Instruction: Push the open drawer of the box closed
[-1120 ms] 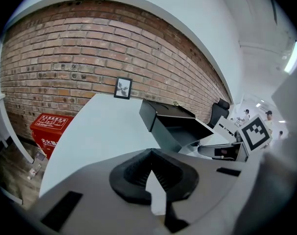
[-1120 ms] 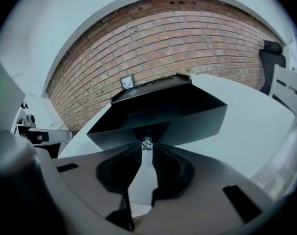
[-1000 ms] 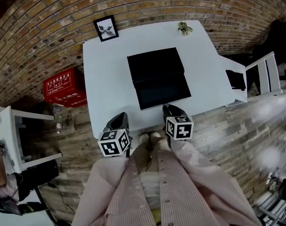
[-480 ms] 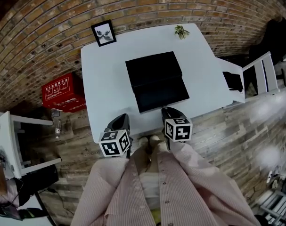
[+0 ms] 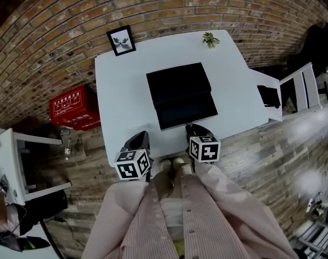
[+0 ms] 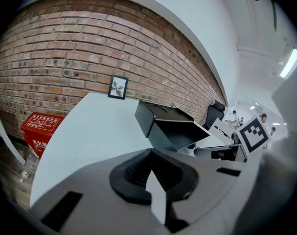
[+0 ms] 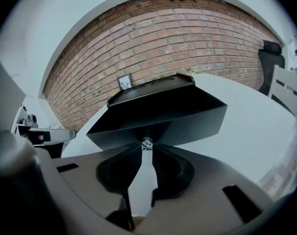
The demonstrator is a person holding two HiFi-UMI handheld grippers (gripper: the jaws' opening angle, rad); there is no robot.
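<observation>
Head view: the matte black box [image 5: 177, 81] sits on the smooth white table [image 5: 120, 101]. Its shallow rectangular drawer [image 5: 186, 108] is pulled out toward the person. The left gripper [image 5: 137, 139] and right gripper [image 5: 193, 128] wait at the near edge, the right one just short of the drawer front, probably lined up to push straight ahead.

Left gripper view: the jaws meet at their tips, empty. The box lies ahead and to the right, well apart.

Right gripper view: the jaws stand 1 narrow slit apart, gripping nothing. A small shiny round knob [image 7: 147, 143] shows right at the tips, seemingly unpinched, with rough brick behind.
</observation>
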